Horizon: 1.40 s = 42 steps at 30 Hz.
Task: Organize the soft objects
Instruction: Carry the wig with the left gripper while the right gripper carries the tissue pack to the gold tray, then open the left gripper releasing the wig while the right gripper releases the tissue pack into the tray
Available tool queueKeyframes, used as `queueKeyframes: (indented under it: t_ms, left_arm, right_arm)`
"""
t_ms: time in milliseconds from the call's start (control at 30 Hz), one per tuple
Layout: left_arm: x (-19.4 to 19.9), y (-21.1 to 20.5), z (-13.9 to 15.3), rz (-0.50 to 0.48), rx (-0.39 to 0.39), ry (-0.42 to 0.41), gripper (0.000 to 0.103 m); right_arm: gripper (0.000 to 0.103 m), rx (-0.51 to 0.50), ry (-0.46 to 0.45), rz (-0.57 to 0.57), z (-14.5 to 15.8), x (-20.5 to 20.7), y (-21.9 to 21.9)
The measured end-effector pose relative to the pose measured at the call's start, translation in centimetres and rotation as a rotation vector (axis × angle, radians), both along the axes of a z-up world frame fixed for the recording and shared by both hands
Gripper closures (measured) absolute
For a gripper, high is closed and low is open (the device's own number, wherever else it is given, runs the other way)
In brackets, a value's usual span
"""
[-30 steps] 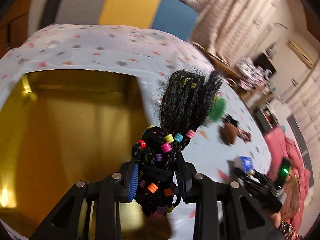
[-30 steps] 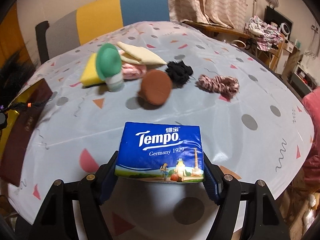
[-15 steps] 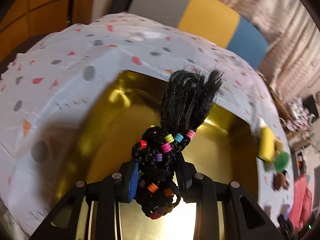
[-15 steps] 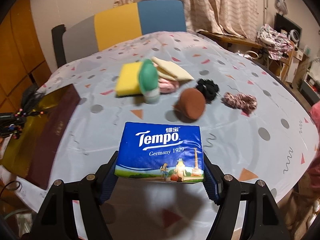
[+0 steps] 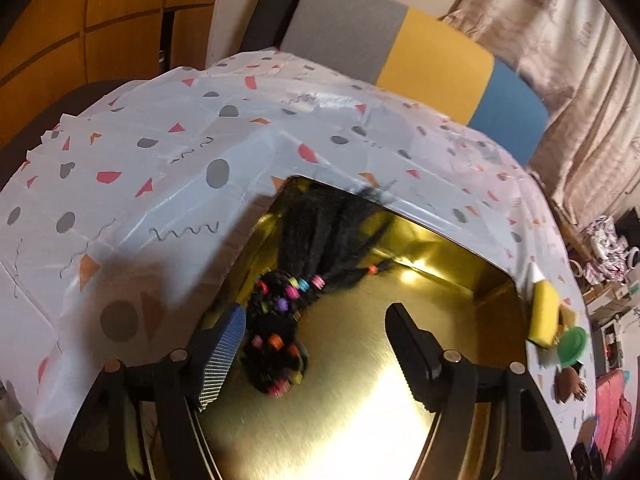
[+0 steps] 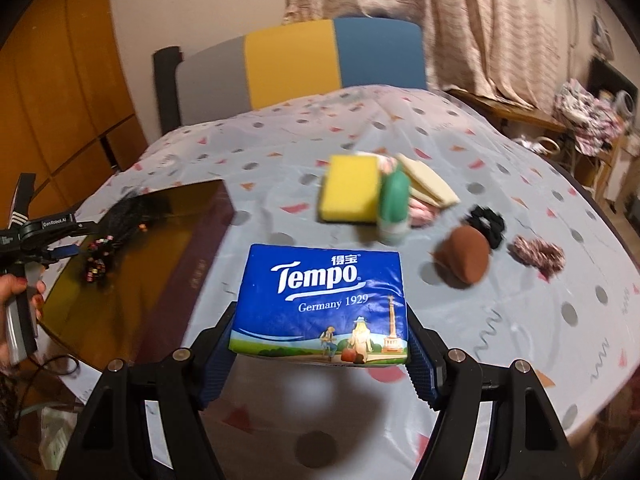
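Note:
A black braided hairpiece (image 5: 280,320) with coloured beads lies in the gold tray (image 5: 440,280), tuft towards the tray's far corner. My left gripper (image 5: 316,312) hangs over the tray with its jaws opening. The hairpiece sits between them, close to the left pad (image 5: 224,344), and neither pad presses on it. My right gripper (image 6: 320,332) is shut on a blue Tempo tissue pack (image 6: 320,300), held above the table's near edge. The right wrist view shows the left gripper (image 6: 60,240) at the far left, over the tray (image 6: 160,260), in a person's hand.
On the patterned tablecloth (image 6: 520,320) right of the tray lie a yellow sponge (image 6: 350,188), a green-capped bottle (image 6: 394,204), a cream cloth (image 6: 428,184), a brown pad (image 6: 464,254), a black scrunchie (image 6: 486,220) and a pink-white scrunchie (image 6: 538,254). A grey, yellow and blue chair (image 6: 300,60) stands behind.
The left gripper's jaws have spread apart and let go of the hairpiece, which now lies in the tray. The right gripper has risen with the tissue pack still in it.

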<state>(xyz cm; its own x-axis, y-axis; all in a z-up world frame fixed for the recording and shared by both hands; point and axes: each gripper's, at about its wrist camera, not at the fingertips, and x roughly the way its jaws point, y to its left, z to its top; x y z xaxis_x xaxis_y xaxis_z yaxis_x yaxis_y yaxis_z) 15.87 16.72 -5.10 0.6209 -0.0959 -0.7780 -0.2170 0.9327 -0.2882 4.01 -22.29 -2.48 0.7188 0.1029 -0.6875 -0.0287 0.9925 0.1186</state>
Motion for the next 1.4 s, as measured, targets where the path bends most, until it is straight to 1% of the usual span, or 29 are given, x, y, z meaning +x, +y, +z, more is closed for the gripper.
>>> queueKeyframes:
  t_ms: [100,233,367,533,667,800,933,1133,1233,1333,1400]
  left_arm:
    - [-1.7,-0.5,0.0,-0.011,-0.024,-0.019,0.029]
    - [-3.4,-1.2,-0.1,-0.027,-0.039,-0.017,0.03]
    - [-5.1,-1.2,0.5,-0.009,-0.03,-0.049,0.03]
    - [-6.3,-1.2,1.1,-0.005,0.007,-0.053,0.03]
    - [-7.1,-0.9,1.1,-0.009,0.032,-0.047,0.03]
    - [-7.8,0.0,0.7,0.013,0.021,-0.035,0.03]
    - [-8.2,1.3,0.5,0.047,0.004,-0.03,0.03]
    - [-8.6,2.4,0.5,0.081,-0.014,-0.034,0.03]
    - [-8.6,2.3,0.5,0.079,-0.02,-0.039,0.03]
    - [-8.7,2.0,0.7,0.073,-0.023,-0.049,0.03]
    - [-8.8,1.8,1.0,0.066,-0.021,-0.061,0.03]
  right_arm:
    - [0.029,0.004,-0.008,0.044,0.6,0.8,1.6]
    - [0.029,0.011,-0.01,0.125,1.4,2.4,4.4]
    - [0.029,0.014,0.001,0.218,1.9,4.3,7.6]
    - [0.029,-0.002,0.039,0.34,2.1,7.4,12.1]
    - [0.029,-0.005,0.115,0.42,1.4,10.5,16.0]
    - [0.029,-0.038,0.196,0.474,0.0,13.3,19.4]
    - [0.029,-0.069,0.254,0.489,-1.8,15.8,22.3]
    - [0.029,-0.134,0.264,0.491,-3.5,18.5,25.9]
    - [0.028,-0.134,0.278,0.506,-4.3,19.8,27.4]
    - [0.027,-0.104,0.293,0.53,-5.2,20.6,28.5]
    - [0.025,-0.108,0.273,0.513,-4.9,20.8,28.6]
